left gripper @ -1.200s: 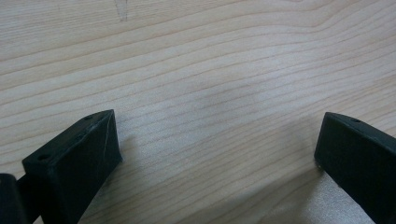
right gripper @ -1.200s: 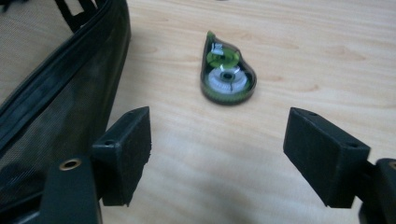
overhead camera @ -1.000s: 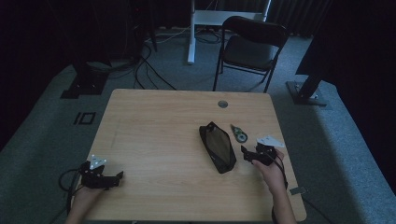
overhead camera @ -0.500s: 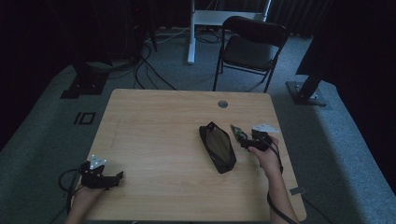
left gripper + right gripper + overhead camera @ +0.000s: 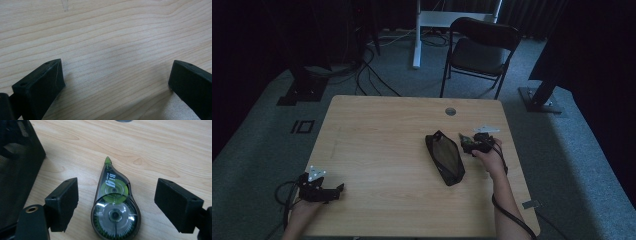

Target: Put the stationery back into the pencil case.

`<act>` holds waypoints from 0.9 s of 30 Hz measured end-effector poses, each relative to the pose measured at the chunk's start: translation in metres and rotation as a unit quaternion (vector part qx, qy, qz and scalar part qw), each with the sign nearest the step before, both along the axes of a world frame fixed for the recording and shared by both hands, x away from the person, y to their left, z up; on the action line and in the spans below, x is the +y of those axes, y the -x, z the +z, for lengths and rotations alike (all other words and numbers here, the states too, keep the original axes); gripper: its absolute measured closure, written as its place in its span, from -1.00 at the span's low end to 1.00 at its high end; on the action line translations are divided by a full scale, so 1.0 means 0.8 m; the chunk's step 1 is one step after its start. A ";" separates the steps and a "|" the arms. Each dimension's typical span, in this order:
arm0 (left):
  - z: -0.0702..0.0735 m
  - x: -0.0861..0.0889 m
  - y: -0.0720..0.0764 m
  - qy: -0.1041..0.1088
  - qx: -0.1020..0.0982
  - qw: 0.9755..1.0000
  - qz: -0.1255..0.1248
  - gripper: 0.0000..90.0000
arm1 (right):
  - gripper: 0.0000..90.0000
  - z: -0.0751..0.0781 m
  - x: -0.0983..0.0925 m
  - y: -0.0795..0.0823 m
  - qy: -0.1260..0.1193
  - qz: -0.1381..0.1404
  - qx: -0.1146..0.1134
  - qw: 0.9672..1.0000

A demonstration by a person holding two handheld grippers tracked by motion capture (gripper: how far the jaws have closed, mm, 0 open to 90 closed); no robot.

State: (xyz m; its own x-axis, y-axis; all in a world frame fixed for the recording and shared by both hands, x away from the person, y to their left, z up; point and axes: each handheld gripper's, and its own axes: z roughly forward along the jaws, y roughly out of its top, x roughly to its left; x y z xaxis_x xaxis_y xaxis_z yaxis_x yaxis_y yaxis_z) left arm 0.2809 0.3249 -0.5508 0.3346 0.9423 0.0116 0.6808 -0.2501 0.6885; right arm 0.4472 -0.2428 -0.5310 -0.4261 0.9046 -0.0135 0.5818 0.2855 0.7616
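Note:
A teardrop-shaped clear and green correction tape roller (image 5: 115, 206) lies flat on the wooden table (image 5: 382, 135), just right of a black mesh pouch (image 5: 445, 158) (image 5: 17, 162). My right gripper (image 5: 468, 143) (image 5: 116, 192) is down over the roller with one jaw on each side. Its jaws have just been opening; the roller lies between them with clear gaps to both pads (image 5: 65, 200). My left gripper (image 5: 334, 190) (image 5: 116, 72) rests near the table's front left corner, open on bare wood.
A round cable hole (image 5: 450, 111) sits in the table beyond the pouch. A black folding chair (image 5: 482, 50) stands behind the far edge, with cables and stand bases on the floor around it. The table's right edge is close to my right hand.
My right gripper has moved away from the person and slightly left, arriving over the tape roller. The left gripper has stayed put.

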 end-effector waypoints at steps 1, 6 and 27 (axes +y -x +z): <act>0.000 0.000 0.000 0.000 0.000 1.000 0.000 -1.00 | -0.58 -0.002 0.001 -0.003 0.002 0.002 0.003 1.000; 0.000 0.000 0.000 0.000 0.000 1.000 0.000 -1.00 | -0.51 -0.006 0.006 -0.017 0.015 0.009 0.019 1.000; 0.000 0.000 0.000 0.000 0.000 1.000 0.000 -1.00 | 0.09 -0.015 0.011 -0.017 0.017 0.006 0.032 0.999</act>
